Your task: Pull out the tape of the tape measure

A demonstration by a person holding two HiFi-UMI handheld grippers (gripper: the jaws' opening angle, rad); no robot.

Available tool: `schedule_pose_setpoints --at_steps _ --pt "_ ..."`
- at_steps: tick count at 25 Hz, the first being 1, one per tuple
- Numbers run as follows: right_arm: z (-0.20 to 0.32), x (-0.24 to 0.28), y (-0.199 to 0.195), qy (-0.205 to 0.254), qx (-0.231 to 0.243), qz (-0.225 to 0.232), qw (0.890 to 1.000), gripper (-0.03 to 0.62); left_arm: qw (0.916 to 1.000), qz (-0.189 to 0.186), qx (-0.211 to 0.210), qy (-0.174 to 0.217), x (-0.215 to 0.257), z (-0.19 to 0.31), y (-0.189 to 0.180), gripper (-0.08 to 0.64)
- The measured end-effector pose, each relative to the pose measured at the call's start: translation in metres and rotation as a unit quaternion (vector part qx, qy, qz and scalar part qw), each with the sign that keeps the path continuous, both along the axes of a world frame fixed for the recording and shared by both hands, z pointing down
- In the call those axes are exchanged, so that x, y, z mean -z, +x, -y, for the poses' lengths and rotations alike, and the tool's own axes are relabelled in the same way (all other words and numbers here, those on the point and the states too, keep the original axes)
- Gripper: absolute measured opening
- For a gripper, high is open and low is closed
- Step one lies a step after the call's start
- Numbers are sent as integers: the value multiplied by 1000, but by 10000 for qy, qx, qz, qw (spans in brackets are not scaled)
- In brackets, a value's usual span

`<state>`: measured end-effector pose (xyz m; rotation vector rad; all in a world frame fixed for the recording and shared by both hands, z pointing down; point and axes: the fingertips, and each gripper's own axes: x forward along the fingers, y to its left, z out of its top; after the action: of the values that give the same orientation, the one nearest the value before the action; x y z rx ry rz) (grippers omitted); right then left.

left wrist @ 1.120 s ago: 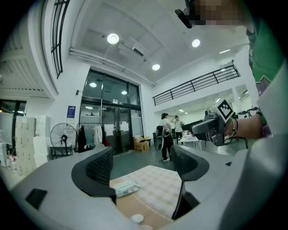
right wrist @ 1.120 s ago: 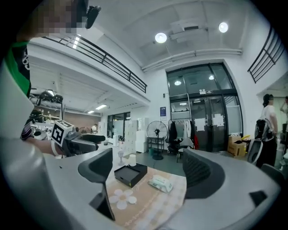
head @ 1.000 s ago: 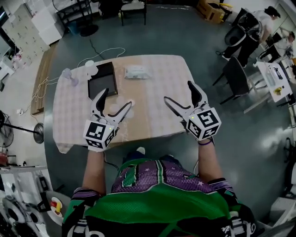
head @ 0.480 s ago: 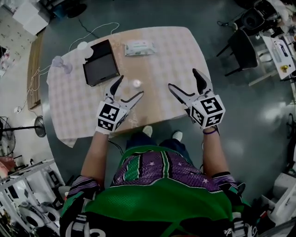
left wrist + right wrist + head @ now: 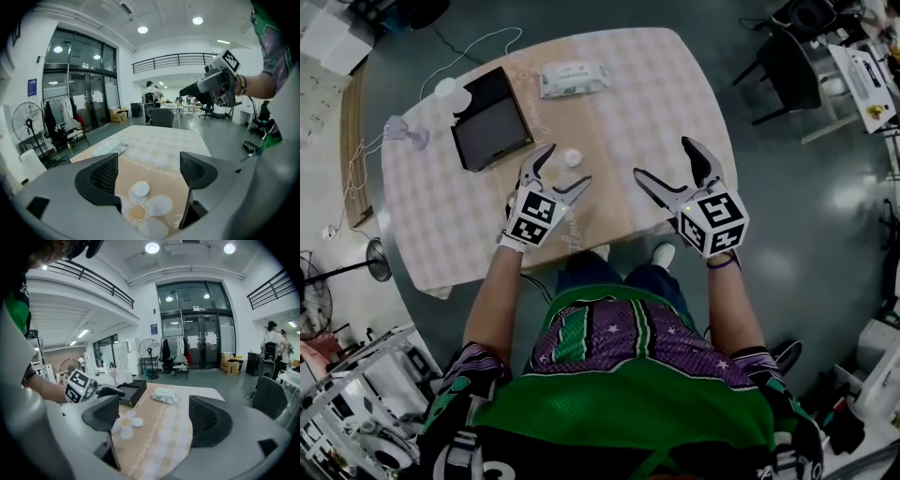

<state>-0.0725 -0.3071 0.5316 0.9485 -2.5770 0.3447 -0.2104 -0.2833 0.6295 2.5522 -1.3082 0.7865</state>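
On table [image 5: 667,111]: box [image 5: 492,122] left, wipes pack [image 5: 573,79] right, tape measure [image 5: 573,157] before both.

Large open lab/office hall: tall glass doors [image 5: 197,341] far side, mezzanine railing [image 5: 173,60], grey polished floor [image 5: 806,187], office chairs [image 5: 783,66], standing fan [image 5: 149,350], work desk [image 5: 862,70] far right.

Green jersey [image 5: 619,403] at lower centre of frame; purple star-print panel across upper part, white and black stripes down middle. Short sleeves [image 5: 472,364] dark, striped at cuffs. Dark blue trousers [image 5: 609,275], pale shoes [image 5: 664,253] at centre. Purple band [image 5: 719,263] on right wrist. Left hand-held gripper [image 5: 564,167] and right hand-held gripper [image 5: 664,157]: pale grey bodies, black ribbed jaw pads. Marker cube [image 5: 534,217] on each, white with black squares.
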Motion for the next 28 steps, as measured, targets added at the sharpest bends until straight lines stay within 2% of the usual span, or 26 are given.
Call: schedule_pose_setpoints --at_steps 2,5,18,28 --pt "3 -7 -4 -49 9 -16 10000 457 9997 191 -97 -106 -13 5 0 420" --pt "8 -22 -13 -135 83 -85 9998 456 9991 276 -183 -254 -30 12 2 419" --pt "26 -84 -31 -657 118 -255 9974 434 9940 224 21 -1066 -115 41 -11 420" --pt "43 -91 -31 -767 194 -245 9966 426 9847 407 181 -1686 -160 51 -21 419"
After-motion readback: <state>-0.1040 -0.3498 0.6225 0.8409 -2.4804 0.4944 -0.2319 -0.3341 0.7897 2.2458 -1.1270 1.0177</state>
